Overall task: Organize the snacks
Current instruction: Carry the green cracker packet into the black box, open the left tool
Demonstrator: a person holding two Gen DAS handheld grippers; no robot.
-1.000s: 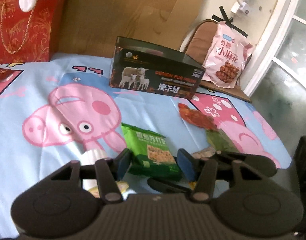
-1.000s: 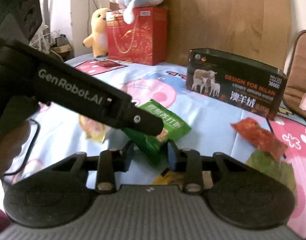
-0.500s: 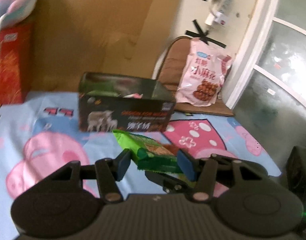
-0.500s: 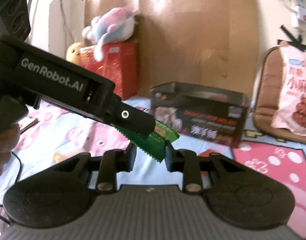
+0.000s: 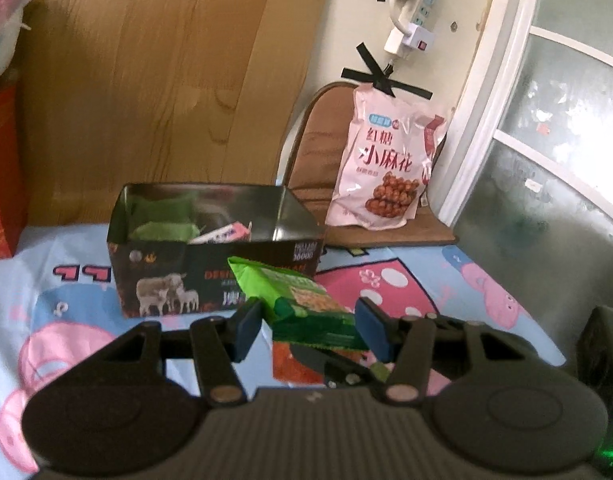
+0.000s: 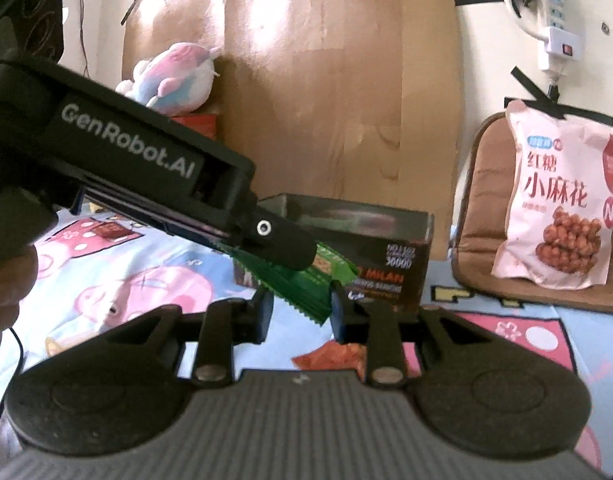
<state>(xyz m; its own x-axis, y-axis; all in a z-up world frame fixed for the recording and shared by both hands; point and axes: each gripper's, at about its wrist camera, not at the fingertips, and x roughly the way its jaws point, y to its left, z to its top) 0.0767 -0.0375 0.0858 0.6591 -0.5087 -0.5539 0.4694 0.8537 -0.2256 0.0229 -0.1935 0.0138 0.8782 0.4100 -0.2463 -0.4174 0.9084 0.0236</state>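
Observation:
A green snack packet [image 5: 294,300] hangs above the bed, just in front of the open dark box with a sheep picture [image 5: 158,280]. My left gripper [image 5: 308,322] is shut on the packet's sides with its blue pads. In the right wrist view the left gripper [image 6: 290,256] reaches in from the upper left with one finger lying over the packet [image 6: 302,284]. My right gripper [image 6: 300,312] is shut on the packet's serrated end. Its dark fingers [image 5: 338,364] show under the packet in the left wrist view. The box [image 6: 386,240] holds green packets and a pink-and-white one.
A red snack packet [image 5: 294,364] lies on the cartoon-pig bedsheet [image 5: 66,280] below the grippers. A big pink snack bag [image 5: 386,168] leans on a brown chair [image 5: 318,148] to the right of the box. A plush toy [image 6: 174,76] sits on a red gift bag at the back left.
Both grippers have risen off the sheet with the green packet and carried it up to the dark box. The right jaws have narrowed onto the packet's end.

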